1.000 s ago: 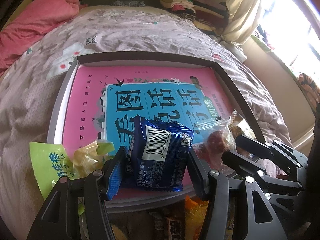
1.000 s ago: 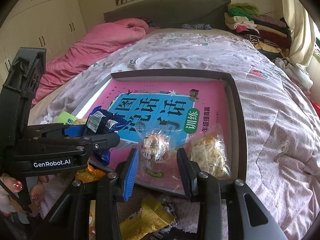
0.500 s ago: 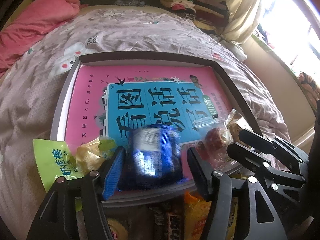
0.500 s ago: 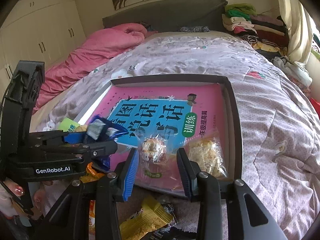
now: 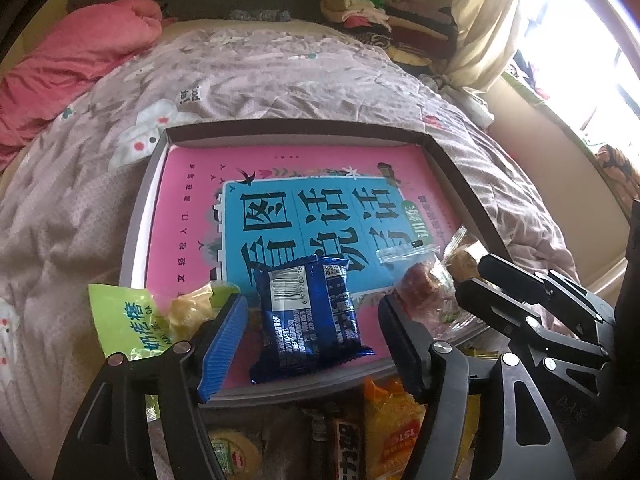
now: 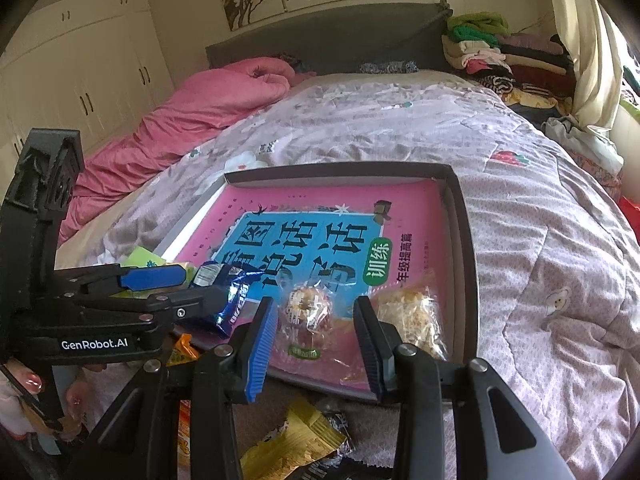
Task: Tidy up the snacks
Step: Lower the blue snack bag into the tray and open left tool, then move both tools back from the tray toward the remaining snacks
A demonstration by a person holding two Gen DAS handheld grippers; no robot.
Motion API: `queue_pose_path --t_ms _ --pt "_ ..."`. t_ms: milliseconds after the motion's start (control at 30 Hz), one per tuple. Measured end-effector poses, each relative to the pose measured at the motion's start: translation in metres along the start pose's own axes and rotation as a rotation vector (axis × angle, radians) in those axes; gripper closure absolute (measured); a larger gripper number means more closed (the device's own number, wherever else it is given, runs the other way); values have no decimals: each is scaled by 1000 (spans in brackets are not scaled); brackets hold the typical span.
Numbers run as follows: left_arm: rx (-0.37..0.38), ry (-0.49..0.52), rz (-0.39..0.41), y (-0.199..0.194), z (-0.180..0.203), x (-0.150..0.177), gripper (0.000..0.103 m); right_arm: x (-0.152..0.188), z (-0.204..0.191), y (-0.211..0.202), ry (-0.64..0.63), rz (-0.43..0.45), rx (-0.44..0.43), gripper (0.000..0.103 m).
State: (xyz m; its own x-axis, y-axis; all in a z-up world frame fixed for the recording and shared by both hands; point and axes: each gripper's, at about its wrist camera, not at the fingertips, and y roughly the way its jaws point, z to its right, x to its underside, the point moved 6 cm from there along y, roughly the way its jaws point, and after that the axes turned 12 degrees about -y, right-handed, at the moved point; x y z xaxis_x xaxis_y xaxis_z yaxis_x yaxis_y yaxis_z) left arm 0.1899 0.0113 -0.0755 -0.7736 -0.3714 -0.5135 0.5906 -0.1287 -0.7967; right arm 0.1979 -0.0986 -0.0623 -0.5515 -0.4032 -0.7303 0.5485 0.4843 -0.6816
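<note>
bedspread under a shallow tray [image 5: 136,216] lined with a pink book. my left gripper [image 5: 312,344] gapes around the blue snack packet [image 5: 310,316] lying flat; my right gripper [image 6: 316,340] stands apart, straddling a clear-wrapped pastry [image 6: 308,312].

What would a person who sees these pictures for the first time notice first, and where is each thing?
First comes the big pink and blue book lying flat in a shallow dark tray on the bed. Near its front edge lie a blue snack packet between the open jaws of the left gripper, a round pastry in clear wrap before the open right gripper, and a pale crumbly snack bag at the right.
</note>
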Motion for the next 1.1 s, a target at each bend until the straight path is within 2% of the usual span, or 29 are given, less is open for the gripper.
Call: queue_pose_path --t_ms 200,500,567,1100 --pt "0 13 13 -8 4 -2 31 -7 -2 -10 -2 49 -16 61" --pt "-17 1 52 -25 0 -9 30 -17 -3 -24 -6 121 -27 52" --pt "-15 -7 59 -29 -2 -11 24 -18 -1 -26 0 129 -25 51" --pt "-26 -42 123 -65 -24 -23 24 -24 8 -45 36 194 -18 45"
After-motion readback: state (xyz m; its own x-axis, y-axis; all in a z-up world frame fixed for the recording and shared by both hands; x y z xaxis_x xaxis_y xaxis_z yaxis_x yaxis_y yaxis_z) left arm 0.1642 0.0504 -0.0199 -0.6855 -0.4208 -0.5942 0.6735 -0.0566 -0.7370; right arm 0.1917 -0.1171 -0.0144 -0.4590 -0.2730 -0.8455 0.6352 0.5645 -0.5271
